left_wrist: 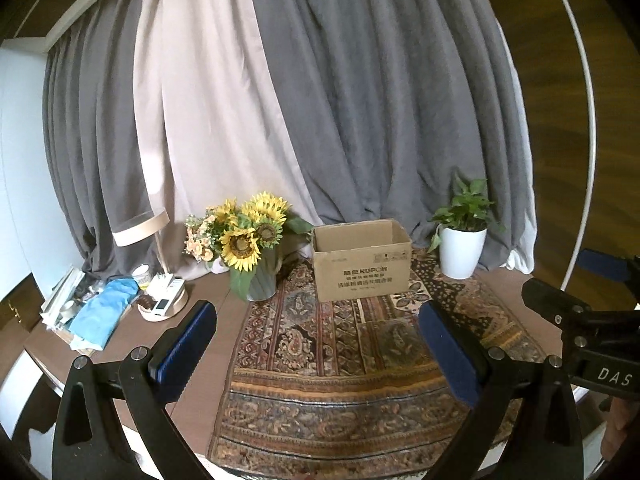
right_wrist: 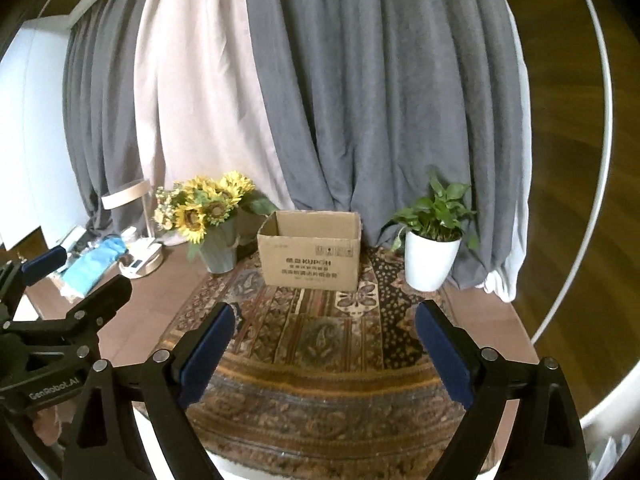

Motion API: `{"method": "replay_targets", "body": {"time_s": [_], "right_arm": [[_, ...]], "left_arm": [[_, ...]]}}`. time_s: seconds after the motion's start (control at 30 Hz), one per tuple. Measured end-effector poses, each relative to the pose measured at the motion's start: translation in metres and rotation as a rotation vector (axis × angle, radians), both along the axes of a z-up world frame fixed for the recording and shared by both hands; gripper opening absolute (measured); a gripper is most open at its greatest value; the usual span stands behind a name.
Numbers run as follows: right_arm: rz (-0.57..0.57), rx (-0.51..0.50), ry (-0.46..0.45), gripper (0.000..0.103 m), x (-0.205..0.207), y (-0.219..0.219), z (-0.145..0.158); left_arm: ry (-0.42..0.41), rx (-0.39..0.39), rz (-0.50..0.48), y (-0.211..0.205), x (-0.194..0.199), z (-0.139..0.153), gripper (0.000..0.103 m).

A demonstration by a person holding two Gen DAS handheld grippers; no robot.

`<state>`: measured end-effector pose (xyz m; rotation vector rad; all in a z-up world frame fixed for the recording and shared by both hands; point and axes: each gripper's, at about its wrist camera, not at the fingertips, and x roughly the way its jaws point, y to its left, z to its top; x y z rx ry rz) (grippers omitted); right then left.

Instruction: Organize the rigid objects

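While hovering above patterned rug [left_wrist: 320, 360], left gripper [left_wrist: 316, 332] spread wide, grasping nothing — right gripper [right_wrist: 324, 336] likewise released. Open cardboard box [left_wrist: 362, 268] upright at rug's far end, between sunflower vase [left_wrist: 260, 280] and potted plant [left_wrist: 460, 248].

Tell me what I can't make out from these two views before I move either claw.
- Cardboard box interior: both views, its front wall hides the bottom.
- Clutter at the blue cloth and round tray: too small and blurred to identify.
- Rug near edge: hidden behind the open left claw and right claw.
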<state>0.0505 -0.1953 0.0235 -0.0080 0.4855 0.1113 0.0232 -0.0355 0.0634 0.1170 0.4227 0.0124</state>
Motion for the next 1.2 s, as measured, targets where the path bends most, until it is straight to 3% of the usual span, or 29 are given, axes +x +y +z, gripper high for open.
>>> {"method": "replay_targets", "body": {"time_s": [0.53, 1.2], "right_arm": [[-0.041, 0.013, -0.048, 0.093, -0.067, 0.001, 0.007], [-0.049, 0.022, -0.038, 0.094, -0.099, 0.013, -0.001]], "left_arm": [[-0.026, -0.019, -0.022, 0.0, -0.047, 0.002, 0.103], [-0.026, -0.019, -0.023, 0.008, -0.075, -0.003, 0.103]]}}
